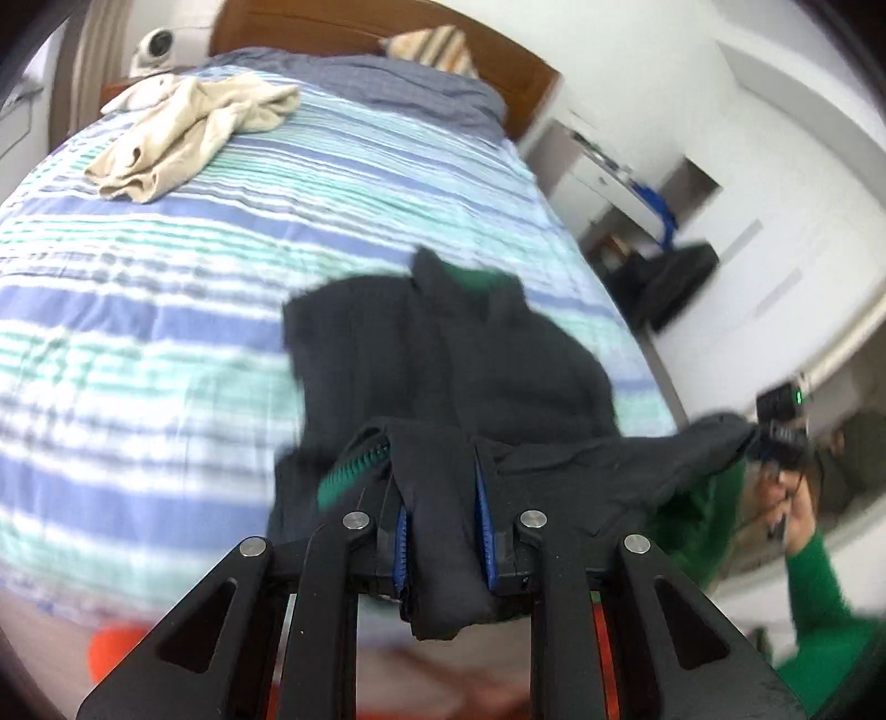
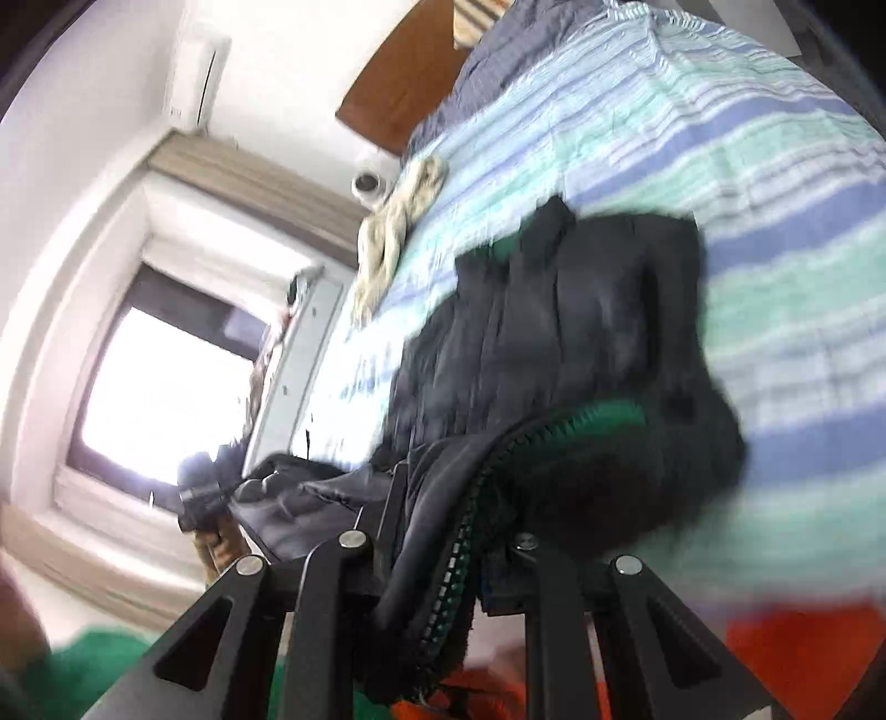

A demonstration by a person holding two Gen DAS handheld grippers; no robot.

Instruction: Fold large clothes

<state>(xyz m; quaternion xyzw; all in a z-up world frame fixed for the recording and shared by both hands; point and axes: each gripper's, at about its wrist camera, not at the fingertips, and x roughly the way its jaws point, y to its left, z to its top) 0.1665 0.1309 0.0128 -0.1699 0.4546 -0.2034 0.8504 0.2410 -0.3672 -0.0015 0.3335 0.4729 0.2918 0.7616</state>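
Observation:
A black jacket (image 1: 443, 343) with green lining and a zipper hangs lifted over the striped bed (image 1: 166, 277), its lower part trailing on the cover. My left gripper (image 1: 443, 531) is shut on a fold of the jacket's hem, which pokes out below the blue pads (image 1: 483, 520). In the right wrist view my right gripper (image 2: 437, 548) is shut on the jacket (image 2: 581, 310) along its zipper edge (image 2: 459, 559). The right gripper (image 1: 775, 432) also shows at the right of the left wrist view, pinching the far end of the stretched hem, held by a hand in a green sleeve (image 1: 819, 581).
A crumpled cream garment (image 1: 188, 133) lies near the head of the bed, by a wooden headboard (image 1: 310, 27) and a striped pillow (image 1: 437, 44). A white camera (image 1: 155, 50) sits at the bedside. A window (image 2: 166, 387) lies beyond the bed, and white cupboards (image 1: 609, 171) stand along the wall.

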